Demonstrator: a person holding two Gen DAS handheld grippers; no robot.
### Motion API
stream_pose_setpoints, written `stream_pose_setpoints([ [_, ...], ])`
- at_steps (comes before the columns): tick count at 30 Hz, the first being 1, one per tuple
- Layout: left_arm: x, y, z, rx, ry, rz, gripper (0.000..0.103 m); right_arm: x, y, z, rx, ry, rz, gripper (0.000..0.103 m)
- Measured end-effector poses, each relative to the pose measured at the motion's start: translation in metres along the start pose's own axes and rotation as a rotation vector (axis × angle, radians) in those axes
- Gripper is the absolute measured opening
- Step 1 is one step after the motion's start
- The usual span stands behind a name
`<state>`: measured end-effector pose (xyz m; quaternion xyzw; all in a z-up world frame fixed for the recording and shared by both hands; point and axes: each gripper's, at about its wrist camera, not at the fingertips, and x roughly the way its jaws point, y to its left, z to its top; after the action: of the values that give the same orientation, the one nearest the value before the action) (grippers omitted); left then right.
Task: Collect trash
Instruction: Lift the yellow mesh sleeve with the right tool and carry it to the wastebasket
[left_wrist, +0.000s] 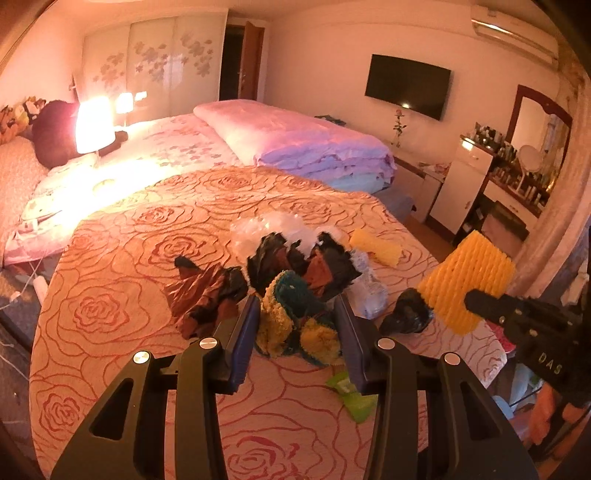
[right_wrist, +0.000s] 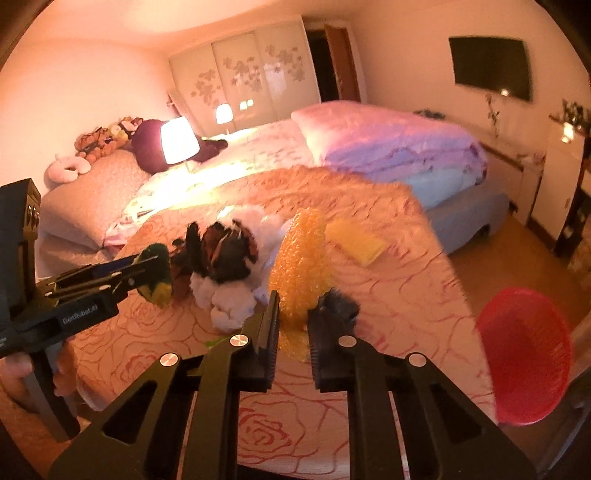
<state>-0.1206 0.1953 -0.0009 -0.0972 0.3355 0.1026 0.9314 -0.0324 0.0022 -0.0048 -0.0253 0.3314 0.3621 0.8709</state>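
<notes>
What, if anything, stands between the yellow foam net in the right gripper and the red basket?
Nothing visible does. The right gripper holds the yellow foam net above the rose-patterned bedspread, and the red basket sits off the bed's edge to its right. Only bare bedspread lies between them; a dark scrap sits by the right finger.

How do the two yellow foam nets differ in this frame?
The held foam net is clamped in the right gripper and raised above the bedspread; the loose foam net lies on it, touched by neither gripper. The held one looks puffed into a sleeve; the loose one looks flatter. Both are yellow mesh foam.
</notes>
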Motion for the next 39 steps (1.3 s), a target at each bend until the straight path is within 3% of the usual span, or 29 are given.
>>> stream_pose_setpoints([
  [9, 0.009, -0.03, 0.018, 0.04, -0.011, -0.038, 0.04, -0.021, -0.024, 0.007, 0.035, -0.039, -0.082, 0.015],
  [30, 0.058, -0.166, 0.048, 0.247, 0.011, -0.273, 0.04, -0.072, -0.126, -0.006, 0.186, -0.08, -0.386, 0.015],
  [39, 0.084, -0.226, 0.047, 0.324, 0.066, -0.341, 0.04, -0.089, -0.172, -0.024, 0.249, -0.066, -0.486, 0.015],
])
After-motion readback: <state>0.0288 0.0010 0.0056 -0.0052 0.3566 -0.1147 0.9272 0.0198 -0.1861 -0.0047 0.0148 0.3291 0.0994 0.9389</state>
